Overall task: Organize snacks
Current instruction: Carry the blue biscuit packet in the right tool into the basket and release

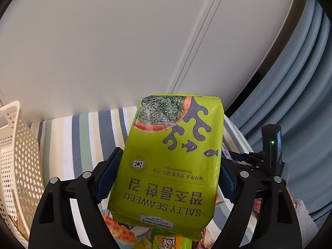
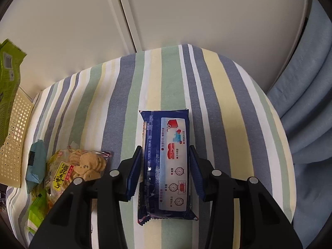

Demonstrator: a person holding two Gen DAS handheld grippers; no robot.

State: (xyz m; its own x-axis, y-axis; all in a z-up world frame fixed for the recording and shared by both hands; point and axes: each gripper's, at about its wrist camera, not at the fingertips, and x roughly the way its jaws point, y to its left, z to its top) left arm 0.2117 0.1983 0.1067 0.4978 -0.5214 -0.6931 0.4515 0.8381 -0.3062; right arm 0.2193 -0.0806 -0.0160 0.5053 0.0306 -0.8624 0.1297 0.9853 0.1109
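Note:
A lime-green salty seaweed packet point(image 1: 172, 161) hangs above the striped tablecloth point(image 1: 83, 137), and my left gripper point(image 1: 168, 178) is shut on its two sides. In the right wrist view the same packet point(image 2: 8, 78) shows at the far left, over the basket. A dark blue snack packet point(image 2: 166, 161) lies lengthwise on the striped cloth point(image 2: 217, 103). My right gripper point(image 2: 166, 166) is shut on it, with a pad against each long side. A cream perforated basket point(image 1: 14, 155) stands at the left edge of the table.
Loose snacks lie near the basket point(image 2: 16, 141): a cookie bag point(image 2: 83, 166), a light blue packet point(image 2: 36, 166) and a green packet point(image 2: 37, 211). More packets point(image 1: 120, 228) lie below the seaweed. White cabinet doors stand behind and a blue curtain point(image 2: 307, 103) hangs right. A person's sleeve point(image 1: 303, 215) shows at right.

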